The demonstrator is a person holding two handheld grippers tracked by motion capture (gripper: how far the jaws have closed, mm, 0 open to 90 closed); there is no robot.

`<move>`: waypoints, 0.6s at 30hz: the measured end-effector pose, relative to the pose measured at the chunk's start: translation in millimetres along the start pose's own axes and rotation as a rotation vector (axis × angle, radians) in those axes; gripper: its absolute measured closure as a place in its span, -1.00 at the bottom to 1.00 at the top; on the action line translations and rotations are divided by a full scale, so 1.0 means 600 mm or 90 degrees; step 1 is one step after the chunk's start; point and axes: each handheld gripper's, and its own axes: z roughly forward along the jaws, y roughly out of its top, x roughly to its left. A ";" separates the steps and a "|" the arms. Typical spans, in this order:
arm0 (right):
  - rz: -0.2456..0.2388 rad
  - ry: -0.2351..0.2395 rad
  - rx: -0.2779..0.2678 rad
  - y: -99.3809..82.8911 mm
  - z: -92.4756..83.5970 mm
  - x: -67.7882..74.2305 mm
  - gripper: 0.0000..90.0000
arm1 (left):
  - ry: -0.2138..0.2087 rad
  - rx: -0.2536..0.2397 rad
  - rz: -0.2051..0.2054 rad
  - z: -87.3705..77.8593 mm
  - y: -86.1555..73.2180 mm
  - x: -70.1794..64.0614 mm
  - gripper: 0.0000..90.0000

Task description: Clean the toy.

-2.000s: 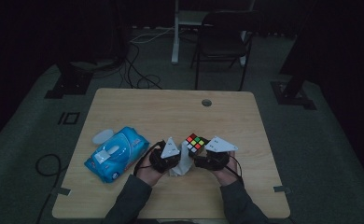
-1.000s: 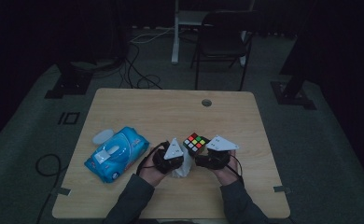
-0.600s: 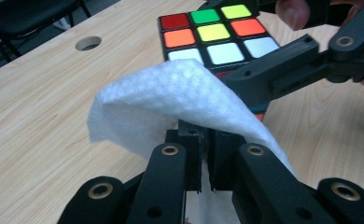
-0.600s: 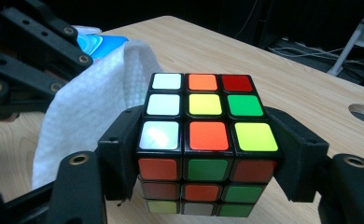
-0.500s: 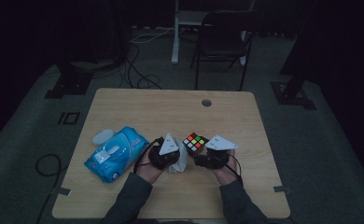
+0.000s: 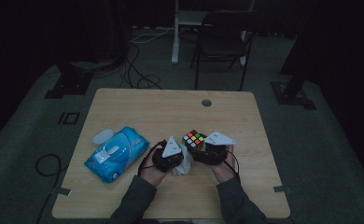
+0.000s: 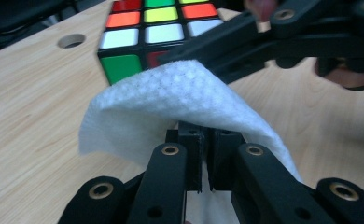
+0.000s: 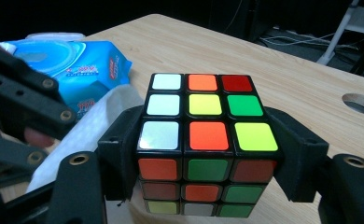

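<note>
My right gripper (image 8: 208, 186) clamps the puzzle cube (image 8: 203, 140) just right of the blue wipes pack (image 6: 117, 153). My left gripper (image 7: 201, 158) pinches a white wipe (image 7: 171, 102) against the cube's side.

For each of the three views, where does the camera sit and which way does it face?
High view: above the person's side, facing forward and down on the table; forearms and both claws show.
Left gripper view: on the left claw, pinching a wet wipe, facing the puzzle cube.
Right gripper view: on the right claw, gripping the cube, facing the wipes pack.
All three share the cube.
</note>
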 end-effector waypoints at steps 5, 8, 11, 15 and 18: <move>0.012 -0.006 0.002 0.006 0.006 -0.002 -0.24 | -0.005 -0.006 -0.001 0.001 0.002 -0.003 0.92; 0.017 -0.005 0.003 0.009 0.007 -0.003 -0.24 | -0.010 -0.008 0.002 0.001 0.002 -0.004 0.93; 0.024 -0.002 0.002 0.010 0.008 -0.002 -0.24 | -0.016 -0.011 0.008 0.005 0.003 -0.010 0.92; 0.027 0.010 -0.003 0.014 0.010 0.007 -0.24 | -0.023 -0.012 0.012 0.015 0.005 -0.018 0.92; 0.018 -0.006 -0.003 0.017 0.011 0.014 -0.24 | -0.021 -0.020 0.006 0.017 0.005 -0.016 0.93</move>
